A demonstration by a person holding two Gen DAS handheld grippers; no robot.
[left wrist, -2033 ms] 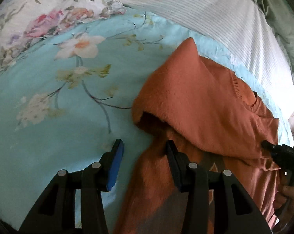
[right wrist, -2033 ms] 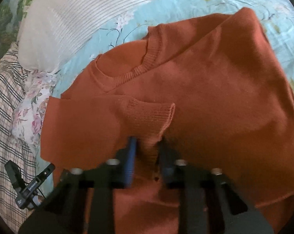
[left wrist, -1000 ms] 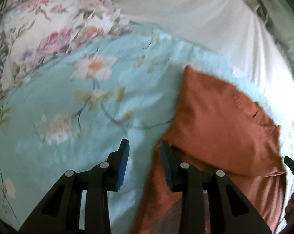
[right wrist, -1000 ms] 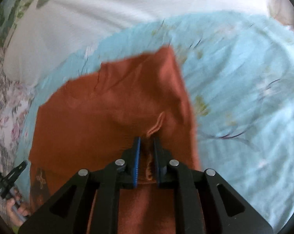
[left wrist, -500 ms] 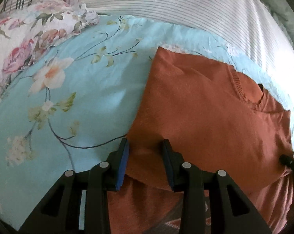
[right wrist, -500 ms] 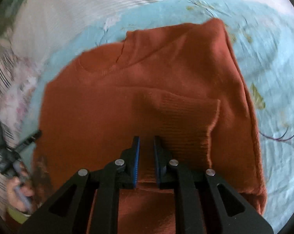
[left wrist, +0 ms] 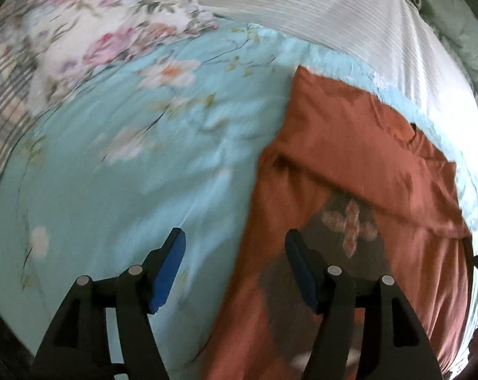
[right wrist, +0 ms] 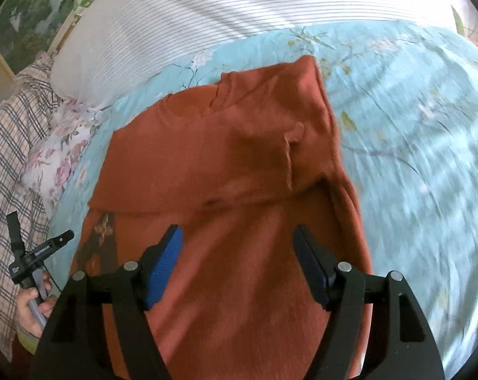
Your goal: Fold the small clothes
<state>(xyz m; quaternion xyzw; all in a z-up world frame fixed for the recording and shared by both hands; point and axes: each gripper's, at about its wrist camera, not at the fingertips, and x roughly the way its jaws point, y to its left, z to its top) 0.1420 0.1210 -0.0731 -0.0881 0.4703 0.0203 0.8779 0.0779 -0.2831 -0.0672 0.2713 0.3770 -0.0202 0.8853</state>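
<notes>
Both views are motion-blurred, so you cannot read the fine knit of the orange sweater (left wrist: 359, 164), and its lower hem runs off the bottom edge in each picture. Left wrist view, left to right: plaid fabric (left wrist: 4, 72) and a floral pillow (left wrist: 90, 31) at the far left edge, then the blue floral sheet (left wrist: 118, 164), then your left gripper (left wrist: 234, 250) with its blue pads spread wide and nothing between them, one finger over bare sheet and the other over the sweater's left edge. The sweater lies flat on the sheet, its upper part folded across the body; a grey patch with a pale cross motif (left wrist: 350, 221) shows under the fold, partly covered. Right wrist view: your left hand (right wrist: 33, 304) is cut off at the edge; your right gripper (right wrist: 237, 247) hangs over the sweater's lower body, jaws wide apart and empty. No containers in view. Versus half a second ago: the right gripper was pinched on the cuff and has now let go; the left gripper has opened wider and shifted off the fold.
</notes>
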